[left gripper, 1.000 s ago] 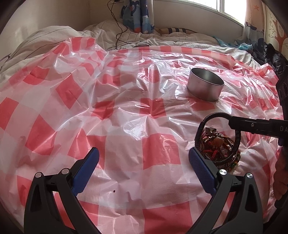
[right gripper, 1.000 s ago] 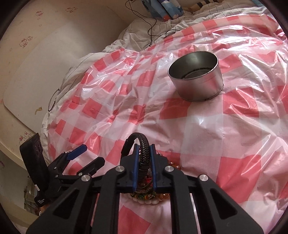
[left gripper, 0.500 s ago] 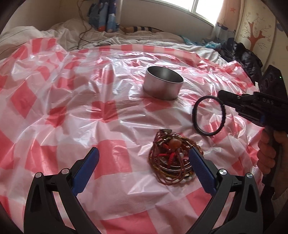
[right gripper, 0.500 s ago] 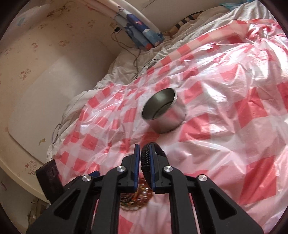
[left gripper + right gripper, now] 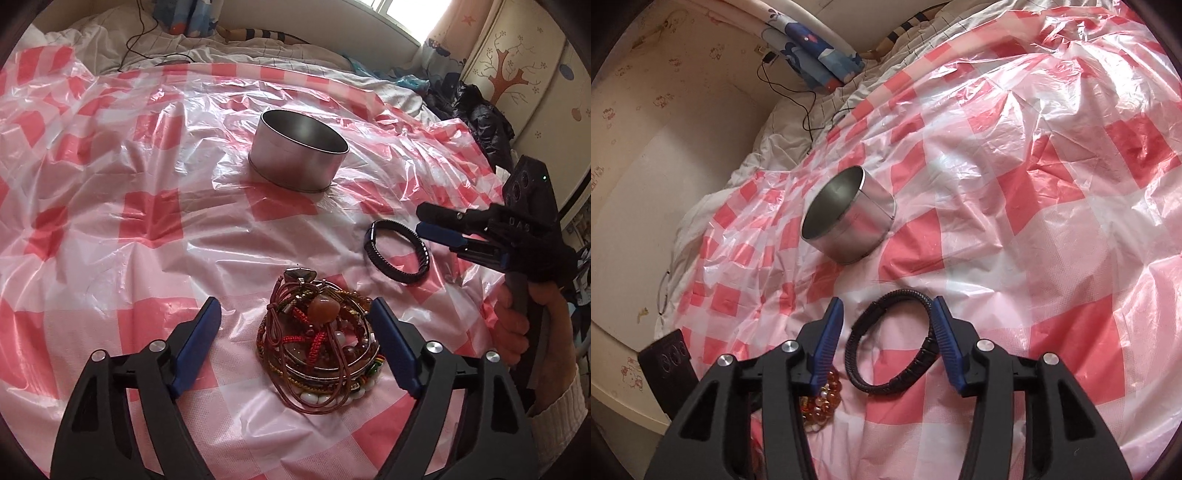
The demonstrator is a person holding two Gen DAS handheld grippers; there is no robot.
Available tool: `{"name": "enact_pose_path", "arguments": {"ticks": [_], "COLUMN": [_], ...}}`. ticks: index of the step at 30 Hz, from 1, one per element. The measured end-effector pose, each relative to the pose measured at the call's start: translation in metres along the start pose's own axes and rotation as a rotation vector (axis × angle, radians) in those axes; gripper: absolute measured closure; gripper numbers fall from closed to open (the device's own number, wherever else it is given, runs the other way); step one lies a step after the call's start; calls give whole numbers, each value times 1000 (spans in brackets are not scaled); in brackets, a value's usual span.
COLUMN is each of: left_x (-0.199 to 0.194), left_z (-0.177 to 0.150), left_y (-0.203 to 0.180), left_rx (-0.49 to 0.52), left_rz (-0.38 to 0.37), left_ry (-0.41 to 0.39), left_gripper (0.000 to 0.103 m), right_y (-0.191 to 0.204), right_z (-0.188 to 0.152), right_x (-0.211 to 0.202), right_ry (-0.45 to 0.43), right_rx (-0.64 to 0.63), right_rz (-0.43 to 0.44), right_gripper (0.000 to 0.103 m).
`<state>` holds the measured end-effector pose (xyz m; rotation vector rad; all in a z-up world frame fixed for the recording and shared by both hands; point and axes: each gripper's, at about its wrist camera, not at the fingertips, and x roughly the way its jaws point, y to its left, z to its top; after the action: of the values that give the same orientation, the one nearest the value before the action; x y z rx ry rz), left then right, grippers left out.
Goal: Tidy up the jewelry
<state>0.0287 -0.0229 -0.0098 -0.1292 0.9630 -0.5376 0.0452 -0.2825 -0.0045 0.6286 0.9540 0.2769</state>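
A tangled pile of bead and cord bracelets [image 5: 319,350] lies on the red-and-white checked plastic sheet, between the open fingers of my left gripper [image 5: 295,325]. A black braided bracelet [image 5: 398,251] lies flat on the sheet to the right of the pile. My right gripper [image 5: 888,317] is open, its blue pads either side of that bracelet [image 5: 895,341], not gripping it. A round metal tin [image 5: 298,150] stands open and upright farther back; it also shows in the right wrist view [image 5: 849,216].
The sheet [image 5: 147,221] covers a bed with white bedding [image 5: 110,40] and a black cable [image 5: 142,33] at the back. Dark clothing [image 5: 480,122] lies at the right by a decorated cupboard. A beige wall [image 5: 665,147] borders the bed.
My right gripper carried the black bracelet away from the pile, lowered it onto the sheet and opened, letting it go. My left gripper moved in around the pile.
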Motion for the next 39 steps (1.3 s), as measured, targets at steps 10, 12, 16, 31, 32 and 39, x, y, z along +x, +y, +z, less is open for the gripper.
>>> {"name": "enact_pose_path", "arguments": {"ticks": [10, 12, 16, 31, 32, 39], "left_x": [7, 5, -1, -40, -41, -43], "left_z": [1, 0, 1, 3, 3, 5], "left_y": [2, -1, 3, 27, 27, 23], "left_rx": [5, 28, 30, -149, -148, -124], "left_rz": [-35, -20, 25, -266, -262, -255], "left_ry": [13, -1, -16, -147, -149, -149], "left_gripper": [67, 72, 98, 99, 99, 99], "right_y": [19, 25, 25, 30, 31, 29], "right_z": [-13, -17, -19, -16, -14, -7], "right_x": [17, 20, 22, 11, 9, -4], "right_ry": [17, 12, 14, -35, -46, -96], "right_rx": [-202, -256, -275, -264, -253, -180], "right_rz": [-251, -305, -325, -230, -213, -97], "right_gripper": [54, 54, 54, 92, 92, 92]}}
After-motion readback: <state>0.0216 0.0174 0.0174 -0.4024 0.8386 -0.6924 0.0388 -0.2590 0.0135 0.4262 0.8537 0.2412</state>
